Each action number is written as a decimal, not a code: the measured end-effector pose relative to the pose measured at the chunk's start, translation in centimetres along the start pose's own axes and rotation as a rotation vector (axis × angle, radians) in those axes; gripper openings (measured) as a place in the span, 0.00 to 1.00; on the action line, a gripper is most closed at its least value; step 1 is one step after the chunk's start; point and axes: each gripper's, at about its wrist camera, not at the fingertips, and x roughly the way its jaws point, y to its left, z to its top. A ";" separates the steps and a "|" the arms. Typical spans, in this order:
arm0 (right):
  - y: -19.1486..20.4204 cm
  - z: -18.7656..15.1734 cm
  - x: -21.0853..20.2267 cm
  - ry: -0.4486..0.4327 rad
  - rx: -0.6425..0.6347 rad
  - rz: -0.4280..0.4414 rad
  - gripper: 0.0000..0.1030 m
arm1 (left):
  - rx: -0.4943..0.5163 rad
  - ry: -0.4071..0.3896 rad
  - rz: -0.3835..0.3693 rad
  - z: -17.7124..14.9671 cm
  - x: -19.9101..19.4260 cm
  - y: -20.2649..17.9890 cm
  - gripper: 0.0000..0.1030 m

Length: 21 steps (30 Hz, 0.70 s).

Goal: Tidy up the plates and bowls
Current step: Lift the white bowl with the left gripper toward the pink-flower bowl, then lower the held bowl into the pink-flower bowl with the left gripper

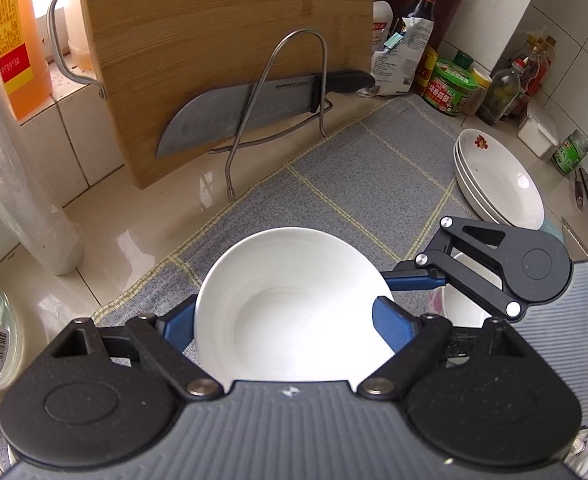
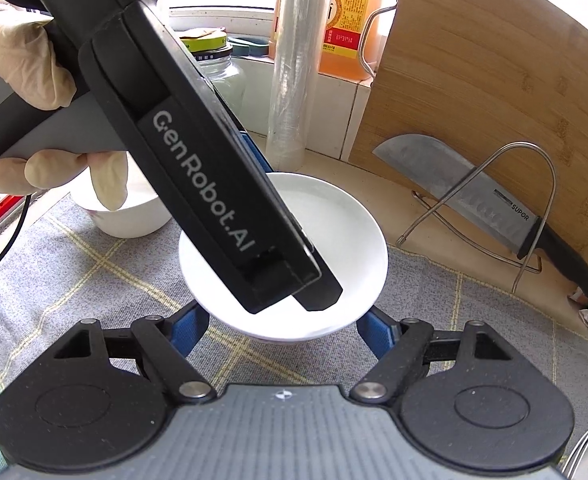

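A plain white bowl [image 1: 289, 300] sits between the blue fingers of my left gripper [image 1: 283, 316], which press on its rim from both sides. The same bowl [image 2: 334, 232] shows in the right wrist view. There my right gripper [image 2: 282, 318] clasps its near rim, and the bowl looks raised a little off the grey checked cloth [image 2: 93, 280]. One finger of the right gripper [image 1: 410, 280] reaches the bowl's right rim. The left gripper's black housing [image 2: 197, 160], held by a gloved hand [image 2: 21, 64], crosses over the bowl and hides part of it.
A stack of white plates [image 1: 498, 184] lies at the right of the cloth. A flowered bowl [image 1: 466, 300] sits under the right gripper, and another white bowl [image 2: 125, 220] stands at the left. A cutting board [image 1: 213, 40], a knife [image 1: 245, 108] in a wire rack and bottles [image 1: 450, 84] line the back.
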 end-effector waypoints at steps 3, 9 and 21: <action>0.2 -0.3 -1.4 -0.013 0.000 -0.007 0.81 | 0.013 -0.014 0.003 -0.1 -0.9 -1.1 0.86; 0.6 -1.2 -4.4 -0.047 0.006 -0.041 0.81 | 0.049 -0.043 0.014 0.0 -2.5 -3.8 0.87; -0.1 -3.9 -9.1 -0.062 0.058 -0.136 0.81 | 0.146 -0.075 -0.033 0.7 -3.1 -9.0 0.87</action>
